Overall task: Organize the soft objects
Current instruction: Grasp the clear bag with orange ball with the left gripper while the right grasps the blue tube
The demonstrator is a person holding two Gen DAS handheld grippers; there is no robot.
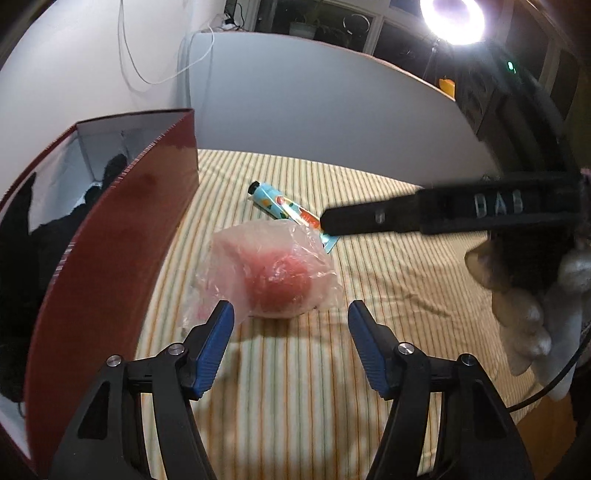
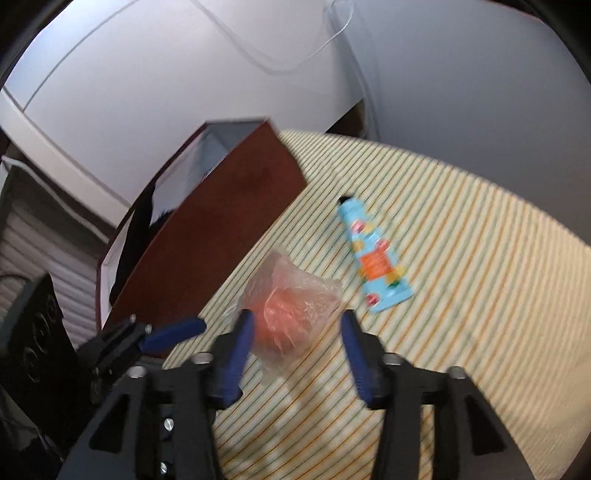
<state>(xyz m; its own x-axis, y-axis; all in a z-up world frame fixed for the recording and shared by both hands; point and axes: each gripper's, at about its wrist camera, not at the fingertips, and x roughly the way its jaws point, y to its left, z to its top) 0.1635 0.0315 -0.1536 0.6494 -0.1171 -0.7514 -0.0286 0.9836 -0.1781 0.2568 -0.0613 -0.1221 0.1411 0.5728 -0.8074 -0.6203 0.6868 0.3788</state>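
A red ball wrapped in a clear plastic bag point(image 1: 273, 273) point(image 2: 291, 314) lies on the striped cloth. My left gripper point(image 1: 290, 314) stands open just short of it, its left fingertip over the bag's loose edge. My right gripper point(image 2: 297, 325) is open too, with the bag between and just beyond its blue pads, which do not press on it. A light-blue tube point(image 1: 284, 208) point(image 2: 375, 258) with a black cap lies behind the bag. In the left wrist view, the right tool's black housing point(image 1: 480, 210) reaches in over the tube's flat end.
A dark red box point(image 1: 122, 229) point(image 2: 210, 221) with a white inside stands at the left and holds dark fabric point(image 1: 37, 240). A gloved hand point(image 1: 524, 302) grips the right tool. White walls rise behind the striped cloth point(image 1: 369, 295). A ring light point(image 1: 452, 18) glares at the top right.
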